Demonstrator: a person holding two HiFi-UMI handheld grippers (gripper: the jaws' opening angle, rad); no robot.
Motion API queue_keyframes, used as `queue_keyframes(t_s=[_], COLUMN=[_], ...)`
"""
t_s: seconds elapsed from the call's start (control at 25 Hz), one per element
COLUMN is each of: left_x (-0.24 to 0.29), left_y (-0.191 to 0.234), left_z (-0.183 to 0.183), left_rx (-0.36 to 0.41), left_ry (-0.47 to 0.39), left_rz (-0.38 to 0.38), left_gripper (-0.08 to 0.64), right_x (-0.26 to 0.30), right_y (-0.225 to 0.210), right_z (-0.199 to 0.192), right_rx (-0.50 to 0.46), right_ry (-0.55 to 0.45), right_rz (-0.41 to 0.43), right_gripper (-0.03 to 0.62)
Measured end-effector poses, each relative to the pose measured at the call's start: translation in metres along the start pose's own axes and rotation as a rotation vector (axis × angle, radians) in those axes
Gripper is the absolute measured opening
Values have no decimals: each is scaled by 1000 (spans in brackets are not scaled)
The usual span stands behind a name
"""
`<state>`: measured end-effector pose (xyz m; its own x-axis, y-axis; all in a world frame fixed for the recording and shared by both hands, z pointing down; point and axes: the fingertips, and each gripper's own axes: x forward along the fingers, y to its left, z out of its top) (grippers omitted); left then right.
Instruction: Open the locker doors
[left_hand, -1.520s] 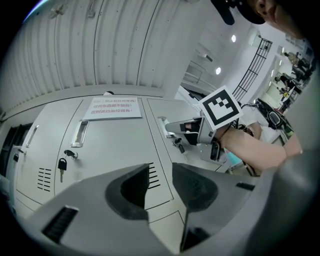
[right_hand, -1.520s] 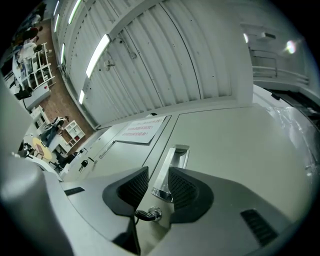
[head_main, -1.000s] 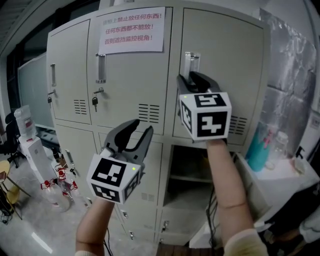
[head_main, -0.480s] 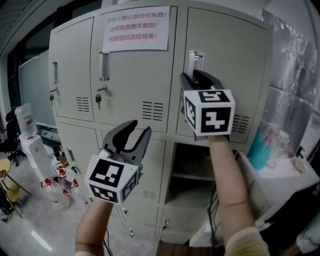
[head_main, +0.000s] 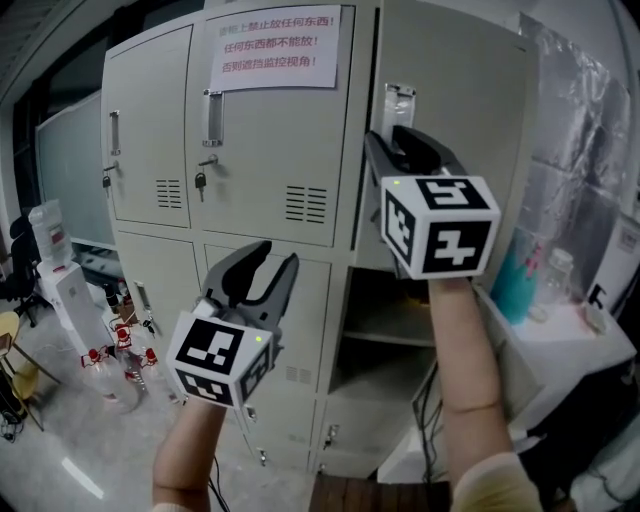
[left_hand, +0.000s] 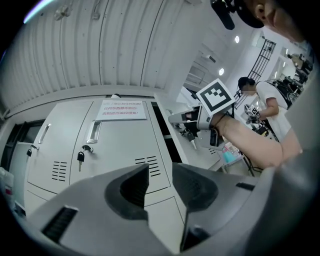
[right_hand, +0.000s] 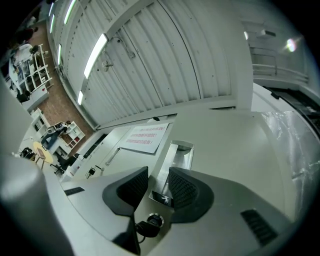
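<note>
Locker doors (head_main: 150, 140) of pale grey sheet metal cover a tall cabinet. The upper right door (head_main: 460, 120) stands upright, long axis vertical. Its left edge is swung out from the frame toward the camera, with a dark gap beside it. Its recessed chrome pull handle (head_main: 398, 103) also runs vertically. The right tool (head_main: 396, 142) is clamped on that handle's lower end, one jaw on either side, just above the door's round lock with a black key (right_hand: 148, 223). The left tool (head_main: 266, 262) hangs in front of the lower doors, jaws apart with nothing between them, touching no door. A white paper notice with red print (head_main: 272, 47) is stuck on the closed upper middle door (head_main: 260, 160).
</note>
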<state>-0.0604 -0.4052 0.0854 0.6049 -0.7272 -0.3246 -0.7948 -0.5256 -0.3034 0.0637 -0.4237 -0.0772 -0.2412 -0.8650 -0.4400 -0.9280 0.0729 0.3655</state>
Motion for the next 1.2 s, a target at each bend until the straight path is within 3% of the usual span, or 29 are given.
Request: queue_keyframes(t_s=[0.32,0.52,0.68,0.96,1.2], left_x=[-28,-42,-52,-71,-84], left_y=[-21,-40,-51,-65,-66], left_z=[9,17,23,24,21], left_rx=[-26,-44,-57,-79,-87], left_ry=[-19,-38,-50,-44,-20], left_rz=[-26,-55,-66,-72,-64], left_gripper=[137,137,137,137,137], right_x=[-45,-79,-97,-114,-122], right_y=[3,10,8,-1,-5], right_z=[24,39,46,46,46], right_rx=[50,-7,-127,-173,-156], right_ry=[-25,-34,-30,-1,13], right_rz=[27,29,-41,-100,-111], right_gripper=[107,107,112,111,112])
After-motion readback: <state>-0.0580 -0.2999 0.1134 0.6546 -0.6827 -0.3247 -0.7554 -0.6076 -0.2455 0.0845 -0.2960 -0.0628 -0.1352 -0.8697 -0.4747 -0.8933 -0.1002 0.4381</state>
